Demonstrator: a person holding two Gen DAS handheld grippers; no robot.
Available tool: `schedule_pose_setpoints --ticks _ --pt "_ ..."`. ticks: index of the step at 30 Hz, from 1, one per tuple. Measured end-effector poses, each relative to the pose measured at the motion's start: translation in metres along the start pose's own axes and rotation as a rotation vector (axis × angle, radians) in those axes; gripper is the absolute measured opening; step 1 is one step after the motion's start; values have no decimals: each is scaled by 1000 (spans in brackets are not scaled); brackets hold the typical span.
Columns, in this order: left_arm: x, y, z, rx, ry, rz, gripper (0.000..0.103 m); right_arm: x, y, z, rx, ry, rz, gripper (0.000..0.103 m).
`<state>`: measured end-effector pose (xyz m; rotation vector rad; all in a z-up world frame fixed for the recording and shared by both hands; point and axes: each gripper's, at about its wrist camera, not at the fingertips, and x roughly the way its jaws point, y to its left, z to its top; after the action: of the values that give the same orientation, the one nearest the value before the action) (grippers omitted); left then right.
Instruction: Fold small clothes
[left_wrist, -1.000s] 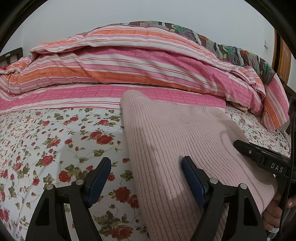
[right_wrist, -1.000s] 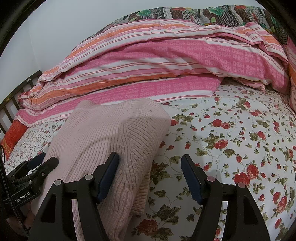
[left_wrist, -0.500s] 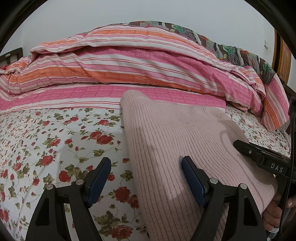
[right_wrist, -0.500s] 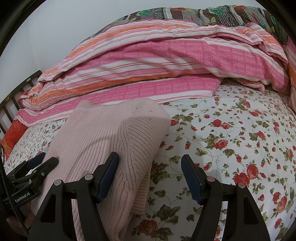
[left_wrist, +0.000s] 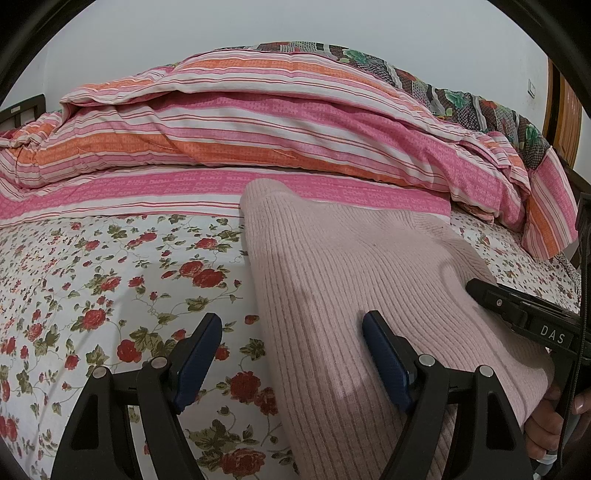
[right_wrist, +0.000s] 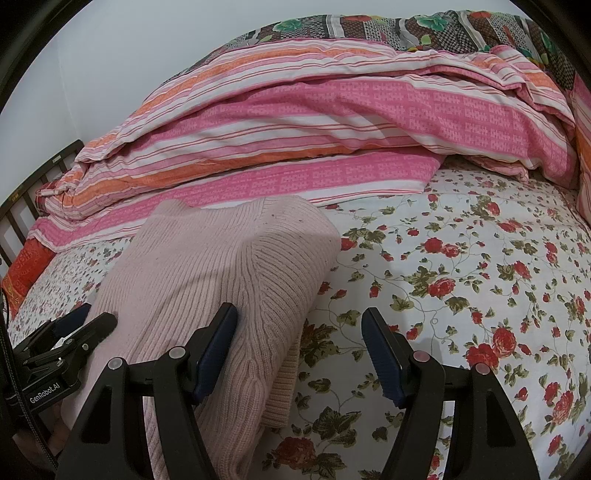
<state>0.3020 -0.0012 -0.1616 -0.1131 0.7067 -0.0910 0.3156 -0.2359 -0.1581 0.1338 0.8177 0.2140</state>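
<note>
A pale pink ribbed knit sweater (left_wrist: 351, 266) (right_wrist: 221, 266) lies folded into a thick oblong on the floral bedsheet (left_wrist: 110, 277). My left gripper (left_wrist: 291, 321) stands open astride the sweater's left edge, with one blue pad above the knit and the other above the sheet. My right gripper (right_wrist: 300, 314) is open too and straddles the sweater's right edge in the same way. No pad presses on the cloth. A folded-under ribbed hem shows below the right edge. Each view also catches the other gripper's black fingers (left_wrist: 491, 299) (right_wrist: 99, 323) at the sweater's far side.
A pink, orange and white striped quilt (left_wrist: 258, 129) (right_wrist: 332, 110) is heaped along the back of the bed, with a dark patterned blanket (right_wrist: 406, 26) behind it. A dark bed rail (right_wrist: 22, 206) stands at the left. A hand (left_wrist: 543, 432) holds the right gripper.
</note>
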Motion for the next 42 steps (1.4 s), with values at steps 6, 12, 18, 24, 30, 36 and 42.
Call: schedule_pose_setpoints --ticks 6,12,18,24,30,36,42 --pt "0 0 0 0 0 0 78 0 0 0 0 -1 0 68" --pt "0 0 0 0 0 0 78 0 0 0 -1 -3 0 68" --pt "0 0 0 0 0 0 78 1 0 -1 0 -4 1 68" --pt "-1 0 0 -1 0 0 78 2 0 -1 1 -4 3 68" --pt "-1 0 0 -1 1 0 78 2 -1 -1 -2 -7 -1 68" --pt "-4 1 2 2 -6 -27 76 2 -1 -2 1 -6 5 68" --pt "-15 16 11 -54 -27 -108 75 -9 -11 4 50 -8 67 68"
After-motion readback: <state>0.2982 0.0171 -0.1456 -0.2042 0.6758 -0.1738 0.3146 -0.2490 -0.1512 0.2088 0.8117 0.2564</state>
